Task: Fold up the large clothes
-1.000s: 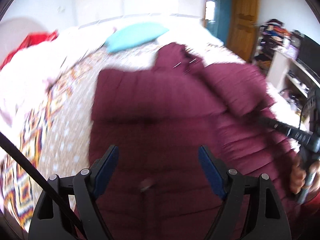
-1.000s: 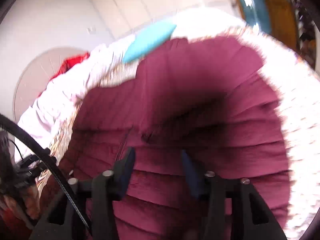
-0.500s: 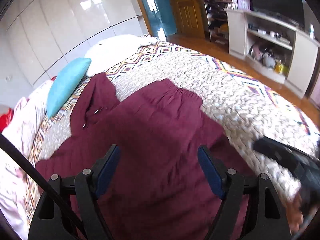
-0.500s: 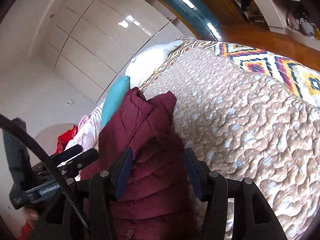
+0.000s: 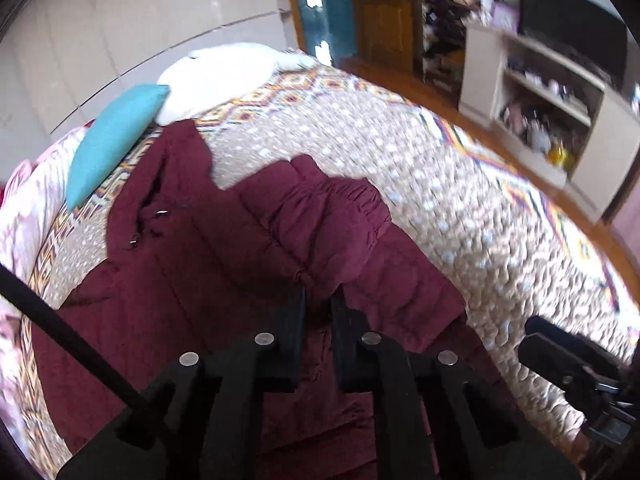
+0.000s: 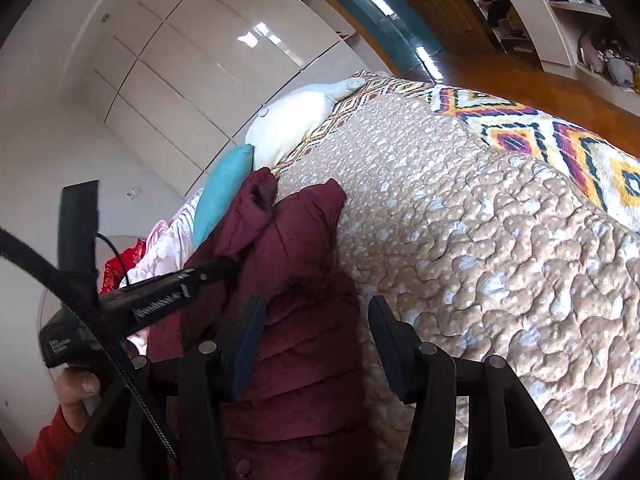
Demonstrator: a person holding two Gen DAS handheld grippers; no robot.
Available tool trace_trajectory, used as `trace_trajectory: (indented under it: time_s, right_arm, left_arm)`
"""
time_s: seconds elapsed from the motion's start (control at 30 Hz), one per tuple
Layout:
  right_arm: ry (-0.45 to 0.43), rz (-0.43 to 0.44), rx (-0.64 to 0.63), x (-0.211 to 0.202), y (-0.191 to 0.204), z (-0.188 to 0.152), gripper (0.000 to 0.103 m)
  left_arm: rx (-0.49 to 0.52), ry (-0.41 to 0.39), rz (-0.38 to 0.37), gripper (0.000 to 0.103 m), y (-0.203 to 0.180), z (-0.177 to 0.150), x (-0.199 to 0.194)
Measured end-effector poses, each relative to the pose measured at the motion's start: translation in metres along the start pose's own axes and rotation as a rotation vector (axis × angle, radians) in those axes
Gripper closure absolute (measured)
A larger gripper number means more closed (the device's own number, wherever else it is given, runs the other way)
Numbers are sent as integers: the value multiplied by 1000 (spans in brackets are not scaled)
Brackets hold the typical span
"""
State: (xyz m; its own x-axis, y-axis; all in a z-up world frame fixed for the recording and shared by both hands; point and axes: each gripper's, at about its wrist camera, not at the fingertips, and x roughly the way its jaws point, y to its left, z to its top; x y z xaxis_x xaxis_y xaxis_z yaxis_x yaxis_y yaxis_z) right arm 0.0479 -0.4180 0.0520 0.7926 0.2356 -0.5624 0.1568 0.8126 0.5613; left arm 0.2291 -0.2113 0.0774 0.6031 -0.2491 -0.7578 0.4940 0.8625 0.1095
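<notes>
Pinching the Jacket's Sleeve on the Bed

Lying spread over the bed [image 5: 440,168], the maroon quilted jacket [image 5: 192,280] covers the near-left part of the tan quilted cover. One sleeve [image 5: 320,220] is folded across the jacket's body, its gathered cuff toward the bare quilt on the right.

The left claw [image 5: 318,300] has just been closing, and its jaws now stand narrow, with only a thin slit between them. Their tips meet the near edge of the folded sleeve, and maroon fabric sits in the slit; the pads look to be pinching that fold. From the right wrist view, the same claw reaches in from the left, its tip buried in the jacket's folds, with a hand [image 6: 78,392] in a red sleeve on its handle.

The right claw [image 6: 316,312] hangs about half open over the jacket's right edge. Its left finger sits over the maroon cloth, its right finger over the quilt; the pads press on nothing. In the left wrist view it shows only as a black body at the lower right edge.

Beyond the jacket, a teal pillow [image 5: 116,140] and a white pillow [image 5: 224,72] lie at the head of the bed, near white wardrobe doors [image 6: 192,64]. A wooden floor and an open white shelf unit [image 5: 552,92] lie beyond the bed's right side.
</notes>
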Motion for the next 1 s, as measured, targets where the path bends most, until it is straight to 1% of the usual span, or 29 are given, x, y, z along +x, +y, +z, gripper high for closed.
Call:
trace_trajectory:
  time_s: [0.07,0.1,0.13,0.17,0.2,0.27,0.3,0.37,0.43,0.5,0.57,0.6,0.63,0.67,0.73,0.77,0.8,0.87,0.9,0.93,1.0]
  right_arm:
    - [11,-11,-3,4,-1,-1,45]
    - [15,-17,-5,6,-2,-1,45]
    - [18,-21,-7,8,-3,-2,45]
    - [23,-25,-8,10,-3,-2,45]
    - [26,-27,-10,12,-4,-2,45]
    - [34,-33,-13,14,-4,-4,45]
    - [38,-34,-14,15,-5,-4,45]
    - [48,-37,-18,19,-5,-4,45]
    - [61,-42,-23,22,-5,-5,45]
    - [72,-44,-24,25,-6,-6,45]
    - [83,-45,-20,28,-8,-7,45]
    - [87,-45,-16,29,-9,-8,45]
    - [90,-46,-11,30,-10,-8,45]
    - [92,-48,-5,31,-11,-8,45]
    - [98,-48,6,33,-14,-9,45]
    - [99,-49,10,34,-14,-9,45]
    - [100,-50,15,35,-15,-9,45]
    - [102,-50,20,35,-17,-9,45]
    - [102,-50,22,35,-18,-9,45]
    - [102,-49,25,34,-19,-9,45]
    - [103,-50,26,34,-19,-9,44]
  left_arm:
    - [-60,-41,21,93,28,-2,-18]
    - [-88,-60,47,93,44,-4,-27]
    - [-123,-81,94,93,66,-8,-37]
    - [-142,-93,125,93,80,-12,-41]
    - [-176,-110,172,93,105,-19,-49]
    - [-225,-114,232,93,140,-30,-55]
    - [-261,-114,281,93,165,-40,-57]
    - [-303,-105,350,93,200,-61,-57]
    - [-349,-68,359,92,228,-85,-53]
    - [-382,-25,353,92,246,-109,-42]
    - [-396,18,349,92,254,-133,-28]
    - [-411,42,333,89,256,-147,-20]
    - [-422,48,322,88,257,-157,-14]
    - [-429,47,317,86,257,-166,-11]
    - [-447,30,317,79,256,-178,-10]
    - [-458,27,322,75,255,-181,-14]
    - [-474,30,324,66,258,-183,-17]
    - [-510,31,288,64,260,-182,-27]
    - [-534,32,284,58,264,-183,-34]
    - [-556,15,289,56,267,-183,-45]
    - [-565,-25,304,56,271,-182,-62]
